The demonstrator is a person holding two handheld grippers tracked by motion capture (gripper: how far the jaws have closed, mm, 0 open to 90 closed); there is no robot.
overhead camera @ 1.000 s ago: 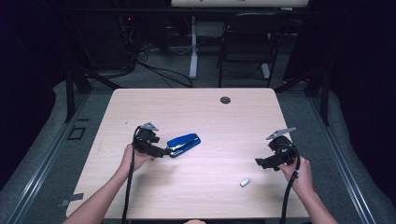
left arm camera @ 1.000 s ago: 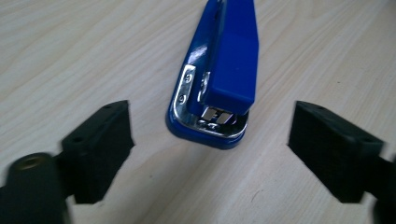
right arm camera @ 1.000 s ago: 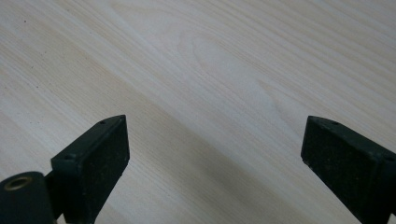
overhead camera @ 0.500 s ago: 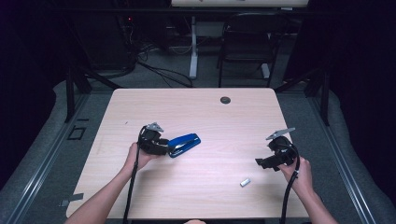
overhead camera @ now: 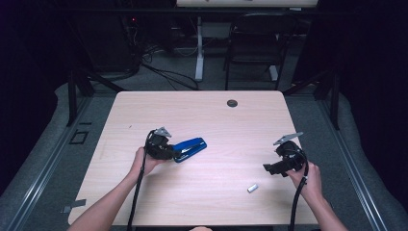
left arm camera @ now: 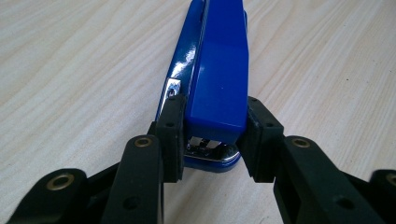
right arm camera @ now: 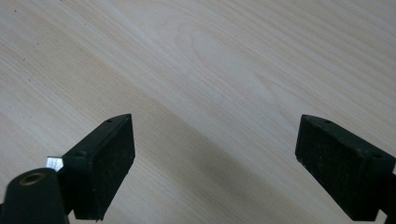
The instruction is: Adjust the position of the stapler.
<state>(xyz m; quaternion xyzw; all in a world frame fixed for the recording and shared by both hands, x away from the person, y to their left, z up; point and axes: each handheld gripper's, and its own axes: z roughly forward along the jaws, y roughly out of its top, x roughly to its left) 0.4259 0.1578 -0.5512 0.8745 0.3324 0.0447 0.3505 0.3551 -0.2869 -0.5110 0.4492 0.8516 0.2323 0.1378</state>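
Note:
A blue stapler (overhead camera: 191,147) lies flat on the pale wooden table (overhead camera: 192,110), left of centre. My left gripper (overhead camera: 177,154) holds its near end. In the left gripper view both black pads (left arm camera: 169,126) press on the sides of the stapler (left arm camera: 219,74). The jaws have just been closing, with the stapler between them. My right gripper (overhead camera: 267,168) hovers low at the table's right side, open, with only bare wood between its jaws (right arm camera: 215,158). A small silver staple strip (overhead camera: 252,187) lies near it and peeks out behind one jaw (right arm camera: 53,163).
A round black grommet (overhead camera: 232,103) sits in the tabletop near the far edge. Beyond the table stand a dark chair (overhead camera: 255,48) and cables on the floor. Both forearms come in from the near edge.
The left gripper has edged right to the stapler's near end and its jaws have closed on it. The right gripper has kept still.

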